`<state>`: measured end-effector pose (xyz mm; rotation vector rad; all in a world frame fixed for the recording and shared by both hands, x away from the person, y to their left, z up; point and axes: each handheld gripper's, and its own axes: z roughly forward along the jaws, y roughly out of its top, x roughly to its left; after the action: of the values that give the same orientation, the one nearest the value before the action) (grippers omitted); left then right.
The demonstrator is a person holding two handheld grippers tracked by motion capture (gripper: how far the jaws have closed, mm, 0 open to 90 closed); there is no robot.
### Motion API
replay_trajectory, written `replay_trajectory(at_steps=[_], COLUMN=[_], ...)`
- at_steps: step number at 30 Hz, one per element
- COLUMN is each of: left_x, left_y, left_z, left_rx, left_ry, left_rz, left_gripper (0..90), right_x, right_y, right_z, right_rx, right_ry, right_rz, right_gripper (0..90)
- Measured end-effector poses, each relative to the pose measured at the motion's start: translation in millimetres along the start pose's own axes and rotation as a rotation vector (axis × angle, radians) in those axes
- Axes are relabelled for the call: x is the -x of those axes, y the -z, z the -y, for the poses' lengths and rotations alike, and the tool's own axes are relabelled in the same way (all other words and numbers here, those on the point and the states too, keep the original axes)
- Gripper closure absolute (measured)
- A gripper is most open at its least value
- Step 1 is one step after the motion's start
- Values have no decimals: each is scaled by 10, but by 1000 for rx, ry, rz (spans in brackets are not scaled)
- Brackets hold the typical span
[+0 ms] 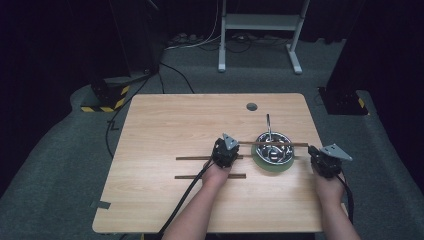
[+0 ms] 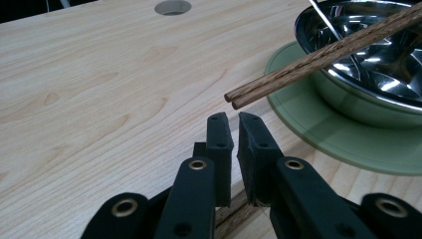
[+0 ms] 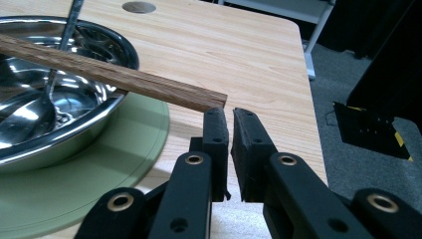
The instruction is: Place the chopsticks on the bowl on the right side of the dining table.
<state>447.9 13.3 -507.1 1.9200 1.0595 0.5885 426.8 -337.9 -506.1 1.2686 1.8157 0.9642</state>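
Two wooden chopsticks [image 1: 272,144] are being balanced across the steel bowl [image 1: 274,147], both grippers' fingers nearly closed and empty, so a nudge risks toppling them.

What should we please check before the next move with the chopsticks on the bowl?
1. Chopsticks rest across the bowl rim: ok.
2. Bowl sits on the green plate: ok.
3. Left gripper is shut, nothing between its fingers, short of the chopstick ends: ok.
4. Right gripper is shut, nothing held: ok.
5. Spoon stays in the bowl, handle under the chopsticks: ok.
6. Right gripper touching the chopstick end: cannot tell.
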Motion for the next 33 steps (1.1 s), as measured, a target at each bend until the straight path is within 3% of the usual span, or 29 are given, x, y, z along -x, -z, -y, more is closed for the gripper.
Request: replay_trajectory(at_steps=[3,10,12,15,17,18,20,22,23,24,25,26,29,33], left_x=[-14,-84,-118,-234,-237,-260,-356,-428,-443,-514,-648,-757,-1016,-1354], left_y=[59,304,388,579,660,724,885,1026,1082,1166,1291,1383,1596,1867], left_z=[29,117,151,250,325,366,457,556,610,675,744,812,1054,1321], left_rx=[0,15,10,-3,46,63,69,83,103,83,1,-46,-70,-120], left_ry=[19,11,16,52,160,191,176,205,244,210,97,39,79,114], left_rz=[0,7,-14,-17,-10,-13,-32,-40,-48,-63,-74,-97,-153,-210], left_gripper=[755,658,627,588,559,548,525,499,486,469,454,429,372,324], right_x=[-34,-183,-270,-441,-554,-604,-762,-915,-974,-1061,-1145,-1227,-1483,-1707], right_y=[46,202,253,347,398,417,450,478,482,486,482,476,424,346], right_z=[-7,-34,-17,-14,-29,-35,-52,-61,-65,-68,-68,-65,-35,63], right_rx=[12,31,27,22,26,21,4,-3,-9,-21,-26,-39,-102,-174], right_ry=[11,46,65,91,101,100,97,98,102,100,95,86,75,79], right_rz=[-1,-17,-24,-39,-58,-67,-109,-153,-170,-195,-217,-248,-325,-360], right_gripper=[819,749,723,667,644,631,592,581,570,558,551,536,510,471])
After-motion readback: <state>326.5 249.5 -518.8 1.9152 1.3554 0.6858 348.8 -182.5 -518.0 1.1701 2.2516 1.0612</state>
